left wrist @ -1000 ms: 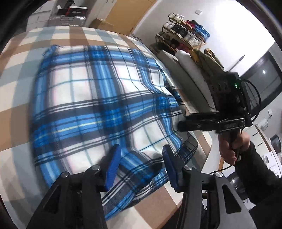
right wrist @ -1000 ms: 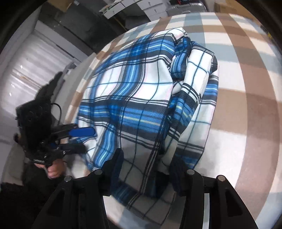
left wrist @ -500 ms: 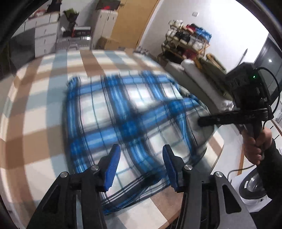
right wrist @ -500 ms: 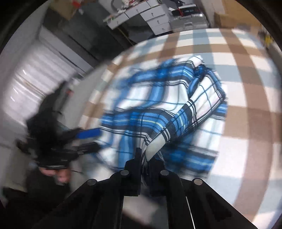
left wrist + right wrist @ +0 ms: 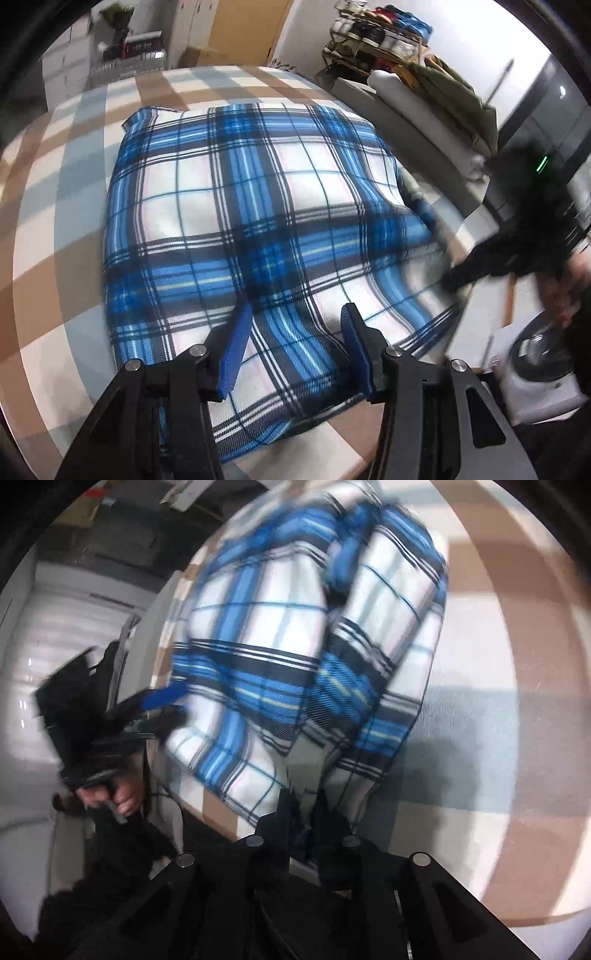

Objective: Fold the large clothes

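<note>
Nearest me, my right gripper [image 5: 303, 805] has its black jaws pinched narrow on a gathered fold of the blue plaid fleece garment [image 5: 251, 206]; they have just eased apart slightly, cloth between them. My left gripper [image 5: 295, 332] holds its blue pads [image 5: 236, 347] apart over the garment's near hem, gripping nothing. The soft cloth lies on a tan-and-grey checked cover [image 5: 74, 155] (slightly blurred). Beyond stands a loaded shoe rack [image 5: 373, 33].

Soft fleecy garment [image 5: 258, 206] (matt weave)
</note>
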